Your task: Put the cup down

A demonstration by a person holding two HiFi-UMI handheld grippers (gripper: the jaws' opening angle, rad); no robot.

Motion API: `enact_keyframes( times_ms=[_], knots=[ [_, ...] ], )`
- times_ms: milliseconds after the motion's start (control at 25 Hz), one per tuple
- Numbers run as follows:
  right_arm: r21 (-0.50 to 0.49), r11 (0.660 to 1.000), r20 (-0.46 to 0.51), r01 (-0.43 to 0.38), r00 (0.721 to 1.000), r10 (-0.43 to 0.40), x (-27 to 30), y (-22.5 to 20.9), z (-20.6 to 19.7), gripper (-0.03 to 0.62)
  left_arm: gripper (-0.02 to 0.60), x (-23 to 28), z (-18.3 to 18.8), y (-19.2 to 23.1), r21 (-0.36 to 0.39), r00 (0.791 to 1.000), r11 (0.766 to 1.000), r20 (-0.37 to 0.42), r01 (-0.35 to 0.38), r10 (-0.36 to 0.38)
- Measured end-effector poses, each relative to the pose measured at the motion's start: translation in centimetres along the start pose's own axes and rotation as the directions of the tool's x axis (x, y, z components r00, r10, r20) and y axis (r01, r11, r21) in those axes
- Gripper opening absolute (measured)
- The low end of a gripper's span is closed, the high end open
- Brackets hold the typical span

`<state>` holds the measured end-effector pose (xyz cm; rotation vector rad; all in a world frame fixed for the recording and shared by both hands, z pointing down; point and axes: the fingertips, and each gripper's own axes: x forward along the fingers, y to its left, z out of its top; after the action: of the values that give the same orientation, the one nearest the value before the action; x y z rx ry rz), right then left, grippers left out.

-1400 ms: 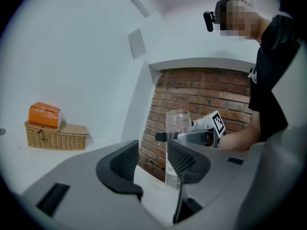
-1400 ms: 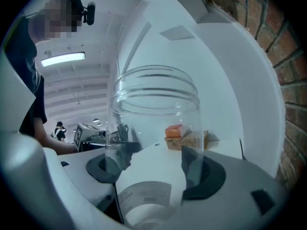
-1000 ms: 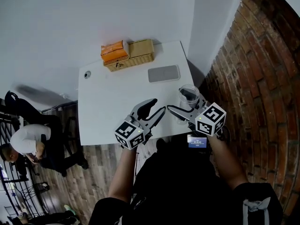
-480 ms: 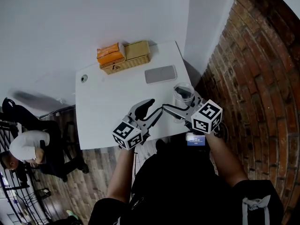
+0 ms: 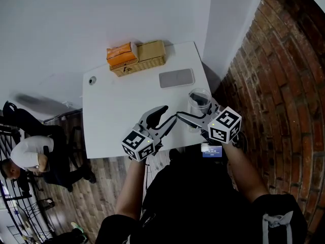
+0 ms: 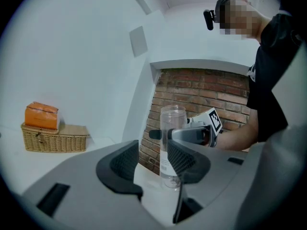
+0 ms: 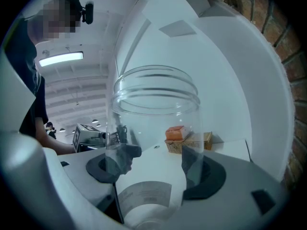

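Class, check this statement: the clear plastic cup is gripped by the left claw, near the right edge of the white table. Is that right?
No. The clear plastic cup is gripped by the right claw, not the left one, as the right gripper view shows. It is indeed near the right edge of the white table.

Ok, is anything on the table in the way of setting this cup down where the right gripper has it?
Nothing visible. The right gripper holds the clear cup at a bare part of the white table near its right edge. The grey pad lies beyond it, and the left gripper is off to the side.
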<state>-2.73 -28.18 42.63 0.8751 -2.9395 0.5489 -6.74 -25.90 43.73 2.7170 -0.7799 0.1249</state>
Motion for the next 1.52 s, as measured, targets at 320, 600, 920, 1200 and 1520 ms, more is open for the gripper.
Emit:
enact_keyframes(
  times_ms=[320,600,920,1200,1520],
  knots=[
    [-0.052,0.998,-0.095,0.027,0.995,-0.032,-0.6,-5.0,-1.8,0.374,0.193,0.4,-0.8,1.6,-0.030,0.999,0.999,-0.022,-0.034,0.033],
    [-0.154,0.984,-0.094,0.087,0.990,-0.102,2.1,-14.0,0.2,0.374,0.193,-0.4,-2.8,3.1,-0.090,0.994,0.991,-0.063,-0.099,0.093],
    [-0.171,0.980,0.088,0.100,0.992,-0.086,9.7,-19.2,2.0,0.374,0.193,-1.3,-4.5,3.8,-0.162,0.985,0.972,-0.067,-0.169,0.160],
    [-0.257,0.960,0.102,0.111,0.991,-0.088,13.4,-20.9,0.0,0.374,0.193,-1.1,-4.7,4.2,-0.174,0.980,0.965,-0.080,-0.195,0.183],
    [-0.346,0.933,0.127,0.097,0.990,-0.055,13.4,-19.5,-0.8,0.374,0.193,-1.3,-4.3,3.8,-0.164,0.977,0.964,-0.081,-0.209,0.198]
  ],
)
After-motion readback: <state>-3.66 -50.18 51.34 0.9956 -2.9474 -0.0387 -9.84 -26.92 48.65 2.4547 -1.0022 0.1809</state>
